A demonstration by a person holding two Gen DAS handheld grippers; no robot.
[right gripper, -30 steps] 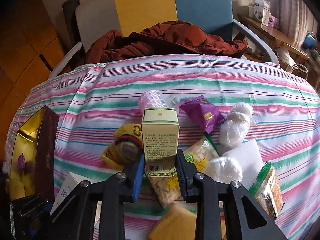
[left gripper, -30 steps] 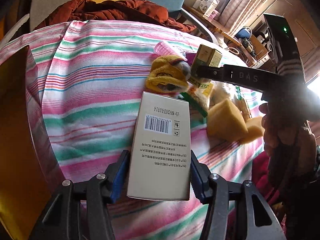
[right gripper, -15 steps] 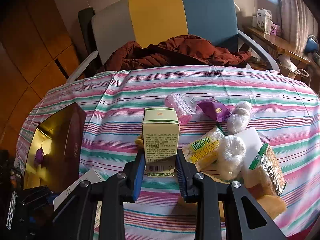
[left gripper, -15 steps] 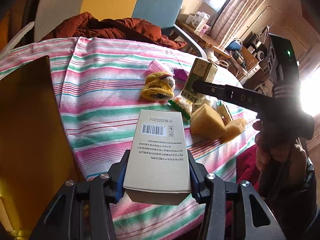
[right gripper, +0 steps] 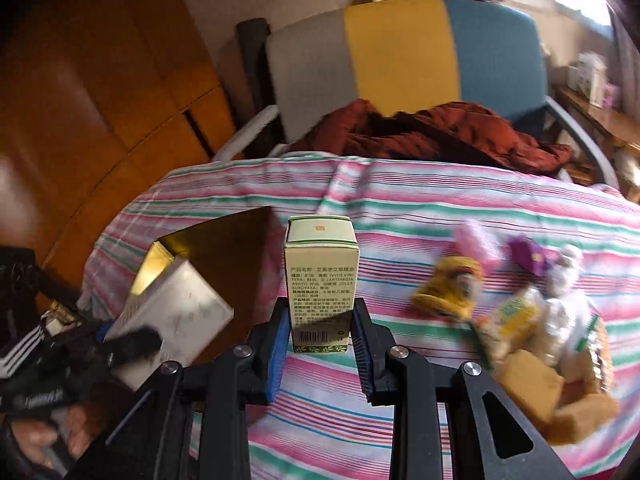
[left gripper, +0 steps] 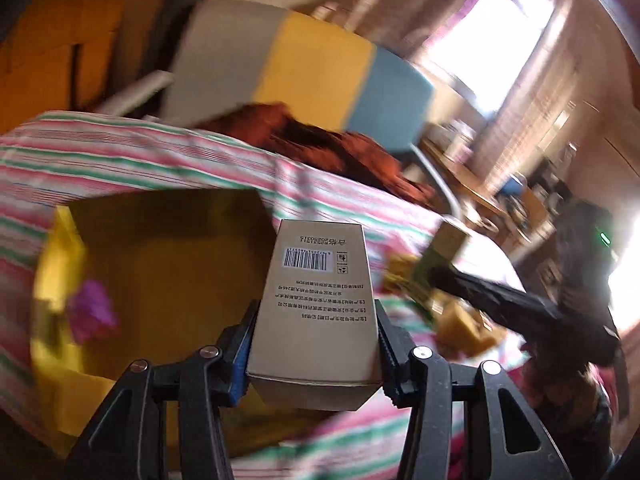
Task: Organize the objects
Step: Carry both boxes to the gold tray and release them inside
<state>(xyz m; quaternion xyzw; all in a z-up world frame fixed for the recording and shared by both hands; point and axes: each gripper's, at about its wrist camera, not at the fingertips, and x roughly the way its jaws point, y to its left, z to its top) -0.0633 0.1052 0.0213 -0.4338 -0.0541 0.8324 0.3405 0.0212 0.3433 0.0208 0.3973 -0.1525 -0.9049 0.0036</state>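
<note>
My left gripper (left gripper: 314,344) is shut on a beige barcode box (left gripper: 316,304), held in the air just right of an open gold-lined box (left gripper: 160,264). In the right wrist view that barcode box (right gripper: 176,312) hangs at the left, over the gold-lined box (right gripper: 224,248). My right gripper (right gripper: 320,344) is shut on a small cream and green carton (right gripper: 321,280), lifted above the striped cloth. The same carton (left gripper: 444,248) shows at the right of the left wrist view, blurred.
A striped cloth (right gripper: 400,200) covers the round table. At its right lie a yellow knitted piece (right gripper: 452,288), a pink roller (right gripper: 476,240), a purple packet (right gripper: 528,256), snack bags (right gripper: 516,320) and yellow sponges (right gripper: 528,384). A chair (right gripper: 400,56) with a rust jacket (right gripper: 432,132) stands behind.
Both grippers have risen and swung left with their boxes. The gold-lined box has come from the left edge to right under and beside the barcode box. The heap of items has slid right.
</note>
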